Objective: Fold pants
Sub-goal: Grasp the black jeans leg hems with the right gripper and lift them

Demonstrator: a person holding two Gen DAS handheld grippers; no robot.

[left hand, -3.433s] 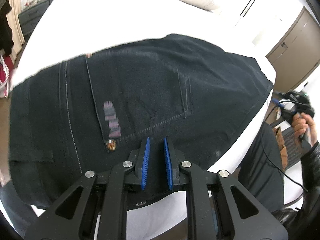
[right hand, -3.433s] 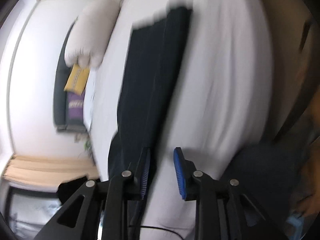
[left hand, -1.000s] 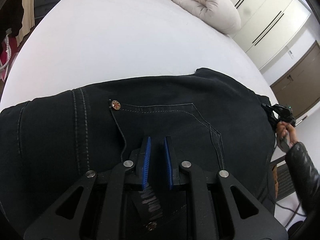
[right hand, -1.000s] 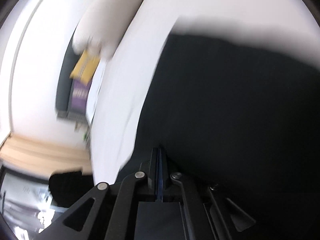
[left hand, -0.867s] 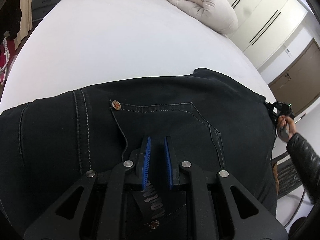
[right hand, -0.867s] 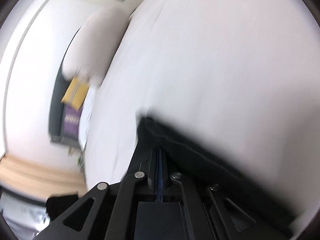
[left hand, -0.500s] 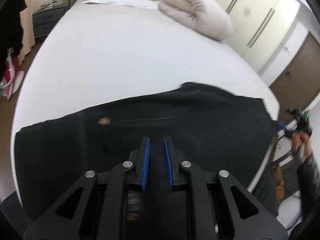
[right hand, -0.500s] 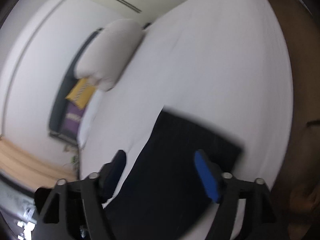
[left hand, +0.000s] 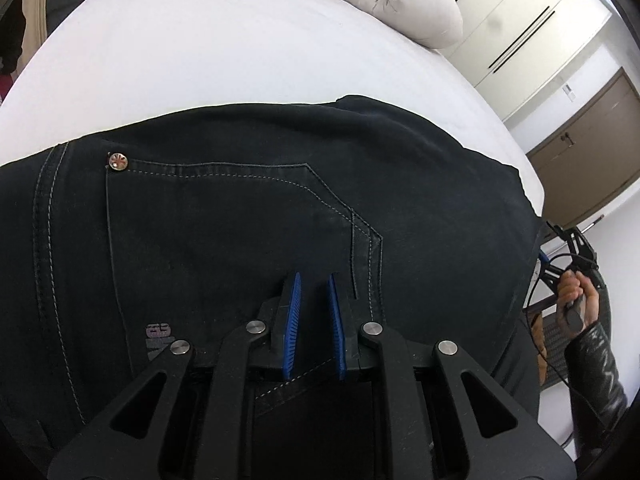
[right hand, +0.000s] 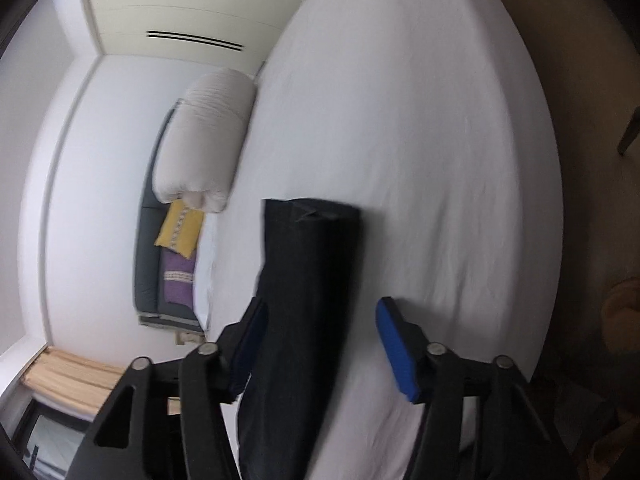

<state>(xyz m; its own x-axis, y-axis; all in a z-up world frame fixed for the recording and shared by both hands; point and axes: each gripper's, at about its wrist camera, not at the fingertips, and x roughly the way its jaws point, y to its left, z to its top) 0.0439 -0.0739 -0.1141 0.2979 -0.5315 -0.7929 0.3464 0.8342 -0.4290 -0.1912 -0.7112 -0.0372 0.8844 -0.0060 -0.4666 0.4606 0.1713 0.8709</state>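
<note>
Dark denim pants lie folded on the white bed, back pocket and a metal rivet facing up. My left gripper hovers low over the pocket with its blue pads a narrow gap apart and nothing between them. In the right wrist view the pants form a long dark folded bundle on the bed. My right gripper is wide open above the bundle and holds nothing.
A rolled beige duvet lies at the head of the bed, also in the right wrist view. Yellow and purple cushions sit by the headboard. White wardrobes and a brown door stand beyond the bed.
My right gripper let go of the pants' edge, opened wide and drew back. My left gripper shifted slightly over the pocket, jaw gap unchanged.
</note>
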